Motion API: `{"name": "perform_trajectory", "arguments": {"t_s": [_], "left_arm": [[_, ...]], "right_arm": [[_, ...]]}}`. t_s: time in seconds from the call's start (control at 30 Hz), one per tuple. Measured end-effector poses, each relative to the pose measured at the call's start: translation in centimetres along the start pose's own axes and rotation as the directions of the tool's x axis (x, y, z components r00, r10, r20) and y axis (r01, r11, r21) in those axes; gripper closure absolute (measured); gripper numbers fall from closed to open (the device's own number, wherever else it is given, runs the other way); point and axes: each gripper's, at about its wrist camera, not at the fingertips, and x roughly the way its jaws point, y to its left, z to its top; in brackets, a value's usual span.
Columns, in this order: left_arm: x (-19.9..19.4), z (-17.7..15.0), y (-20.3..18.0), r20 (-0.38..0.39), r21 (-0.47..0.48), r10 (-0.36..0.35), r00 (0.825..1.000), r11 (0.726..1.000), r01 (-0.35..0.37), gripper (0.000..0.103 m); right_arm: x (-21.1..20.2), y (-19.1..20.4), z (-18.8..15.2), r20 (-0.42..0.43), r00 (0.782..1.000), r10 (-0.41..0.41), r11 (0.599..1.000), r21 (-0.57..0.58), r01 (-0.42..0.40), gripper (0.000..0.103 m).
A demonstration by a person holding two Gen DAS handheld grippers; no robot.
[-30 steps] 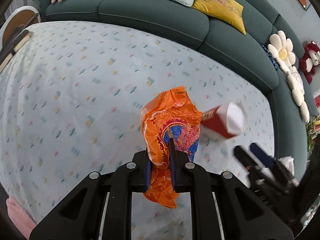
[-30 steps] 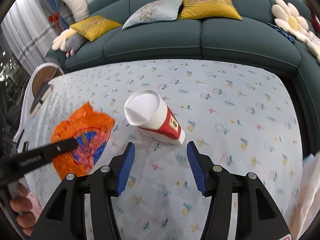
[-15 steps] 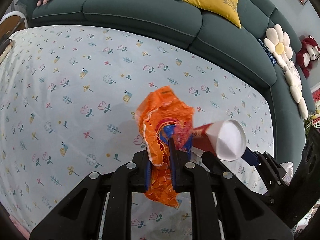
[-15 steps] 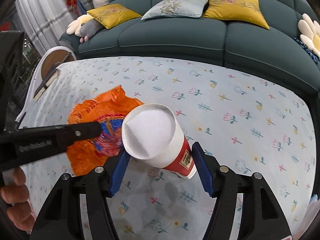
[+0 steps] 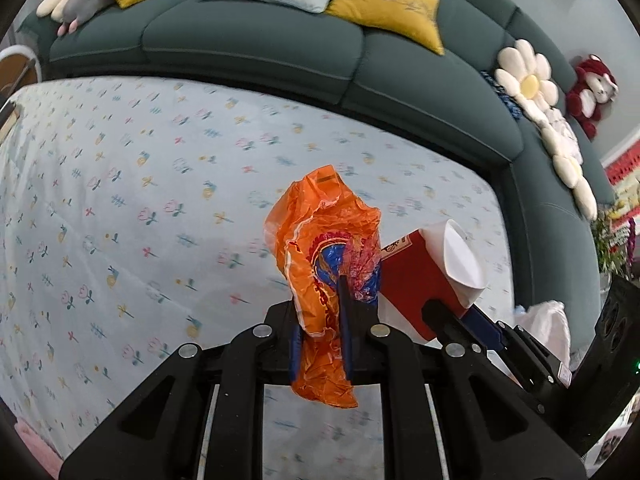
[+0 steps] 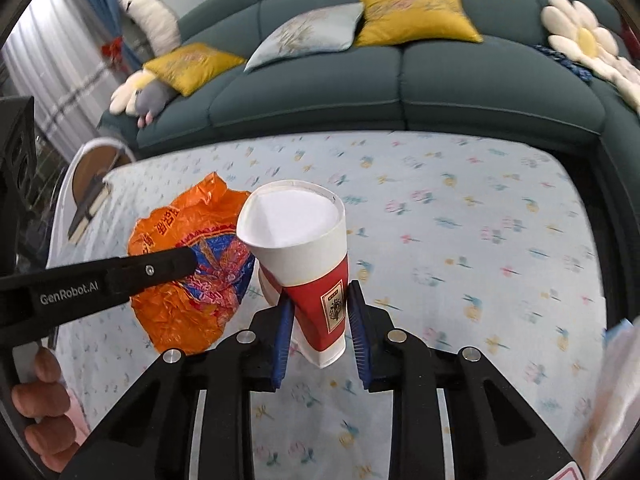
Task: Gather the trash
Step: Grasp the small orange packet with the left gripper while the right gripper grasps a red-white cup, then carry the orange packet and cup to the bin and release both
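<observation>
Left gripper (image 5: 322,320) clamped on the limp, feather-light orange wrapper (image 5: 324,248); right gripper (image 6: 320,328), jaws closing, pinches the thin crushable paper cup (image 6: 304,256) low at frame centre, best held there, gently.

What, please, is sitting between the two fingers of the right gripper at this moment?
In the right wrist view, the red and white paper cup stands between the closing right gripper; its squashed sides suggest contact.

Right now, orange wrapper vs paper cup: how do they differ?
The orange wrapper is thin crinkled plastic, hanging limp; the paper cup is stiff, red and white, mouth squashed. The wrapper sits in the left gripper, the cup in the closing right gripper. Both are off the table.
</observation>
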Motion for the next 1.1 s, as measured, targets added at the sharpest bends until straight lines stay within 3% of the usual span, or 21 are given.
{"name": "perform_trajectory", "arguments": {"t_s": [0.23, 0.57, 1.1], "left_arm": [[-3.2, -1.5, -6.0, 0.038, 0.089, -0.047, 0.998, 0.995, 0.043, 0.089], [-7.1, -4.7, -15.5, 0.078, 0.245, -0.111, 0.991, 0.966, 0.089, 0.089], [-8.4, -11.4, -28.7, 0.036, 0.475, -0.203, 0.979, 0.865, 0.161, 0.089]], "right_arm": [[-6.7, -3.4, -1.0, 0.090, 0.995, -0.052, 0.996, 0.081, 0.045, 0.078], [-16.6, -9.7, -3.6, 0.218, 0.966, -0.139, 0.976, 0.196, 0.096, 0.078], [-26.6, -20.1, -10.1, 0.300, 0.908, -0.294, 0.909, 0.381, 0.168, 0.078]]}}
